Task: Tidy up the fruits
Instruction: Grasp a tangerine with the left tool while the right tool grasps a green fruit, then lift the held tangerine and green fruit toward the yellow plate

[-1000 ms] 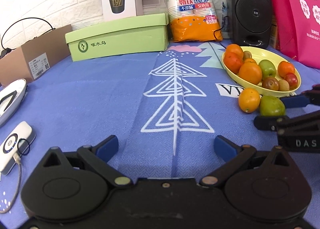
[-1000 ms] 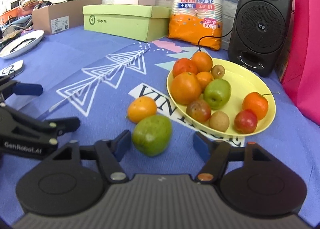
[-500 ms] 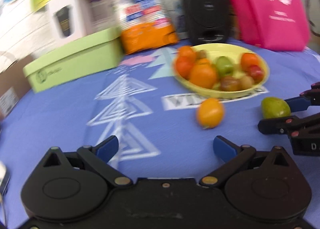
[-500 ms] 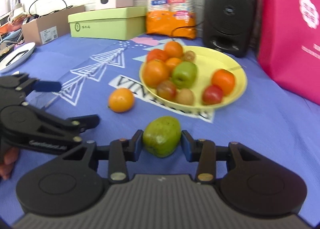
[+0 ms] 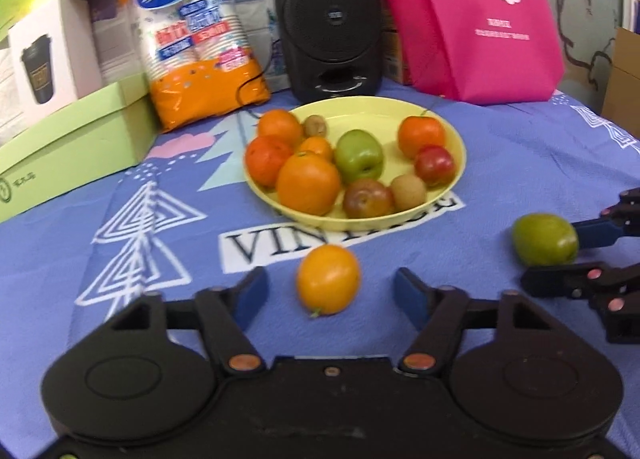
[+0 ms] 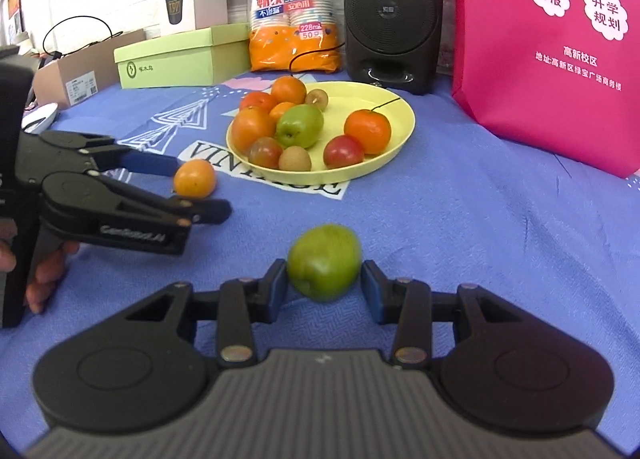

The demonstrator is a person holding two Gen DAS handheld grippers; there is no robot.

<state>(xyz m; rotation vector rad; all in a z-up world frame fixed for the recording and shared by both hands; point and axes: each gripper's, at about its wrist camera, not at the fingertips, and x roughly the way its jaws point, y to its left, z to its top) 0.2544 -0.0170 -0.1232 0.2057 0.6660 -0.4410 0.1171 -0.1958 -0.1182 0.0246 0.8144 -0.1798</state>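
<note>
A yellow plate (image 5: 448,127) (image 6: 400,131) on the blue cloth holds several fruits. A loose orange fruit (image 5: 327,278) (image 6: 195,178) lies on the cloth in front of the plate, between the open fingers of my left gripper (image 5: 330,293), which do not touch it. My right gripper (image 6: 324,285) is shut on a green fruit (image 6: 324,261) and holds it just above the cloth, right of the orange fruit. The green fruit also shows in the left wrist view (image 5: 545,238).
A black speaker (image 5: 326,15), a pack of paper cups (image 5: 196,43), a green box (image 5: 72,151) and a pink bag (image 5: 480,15) stand behind the plate. A cardboard box (image 6: 80,71) and a white dish (image 6: 40,115) sit at far left.
My left gripper swung right and came up around the orange fruit. My right gripper closed on the green fruit and carried it right, away from the orange fruit.
</note>
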